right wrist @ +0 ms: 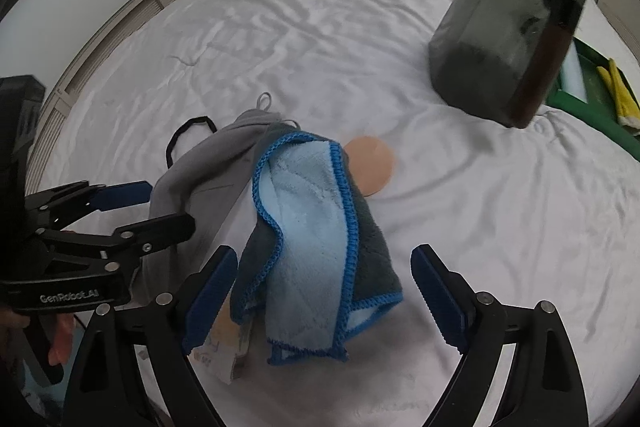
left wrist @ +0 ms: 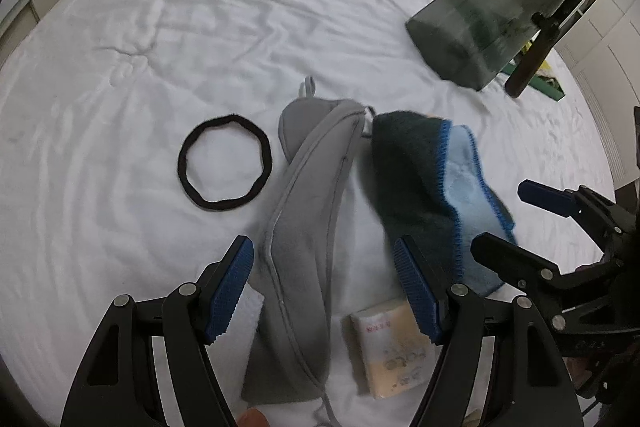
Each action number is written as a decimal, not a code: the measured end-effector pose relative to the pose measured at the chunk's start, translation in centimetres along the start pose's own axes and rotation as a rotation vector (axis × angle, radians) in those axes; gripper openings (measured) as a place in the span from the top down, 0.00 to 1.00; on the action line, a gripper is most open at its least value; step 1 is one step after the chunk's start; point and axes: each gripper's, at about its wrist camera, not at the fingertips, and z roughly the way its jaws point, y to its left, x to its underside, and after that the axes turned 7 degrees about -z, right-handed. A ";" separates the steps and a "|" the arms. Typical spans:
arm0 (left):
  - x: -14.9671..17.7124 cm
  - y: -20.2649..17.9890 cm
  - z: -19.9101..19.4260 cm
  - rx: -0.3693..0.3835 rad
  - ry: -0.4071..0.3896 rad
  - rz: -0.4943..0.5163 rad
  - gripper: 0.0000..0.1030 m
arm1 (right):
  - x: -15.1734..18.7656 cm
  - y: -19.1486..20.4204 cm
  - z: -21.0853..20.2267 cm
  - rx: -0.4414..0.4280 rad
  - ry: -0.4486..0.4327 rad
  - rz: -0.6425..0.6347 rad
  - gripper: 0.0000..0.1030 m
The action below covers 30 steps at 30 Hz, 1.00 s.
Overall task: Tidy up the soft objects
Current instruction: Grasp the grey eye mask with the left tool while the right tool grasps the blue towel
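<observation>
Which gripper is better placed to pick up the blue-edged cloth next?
Right. The right gripper is open with its fingers either side of the blue-edged dark and light-blue cloth; the left gripper straddles the grey fabric eye mask.

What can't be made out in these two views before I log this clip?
- Dark translucent container: contents unreadable through its smoky walls in both wrist views.
- Tissue pack: print too small in the left view; mostly hidden by the blue-edged cloth in the right.
- Beige round pad: partly covered by the cloth in the right view, unseen in the left.
- Green tray: cut off by the container and the right view's edge.
</observation>
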 end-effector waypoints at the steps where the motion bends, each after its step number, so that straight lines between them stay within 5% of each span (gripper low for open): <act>1: 0.0 0.1 0.5 0.001 0.010 -0.006 0.35 | 0.0 0.1 0.3 -0.001 0.003 -0.001 0.13; 14: -0.4 0.6 4.1 -0.081 0.079 -0.035 0.35 | -0.7 -0.5 5.3 -0.011 0.060 0.009 0.16; 22: -0.2 0.5 4.5 -0.113 0.093 -0.031 0.36 | -0.7 -0.6 7.0 -0.109 0.076 0.011 0.55; 30: -0.1 0.1 4.7 -0.139 0.087 -0.007 0.62 | -0.9 0.3 6.9 -0.123 0.064 -0.025 0.73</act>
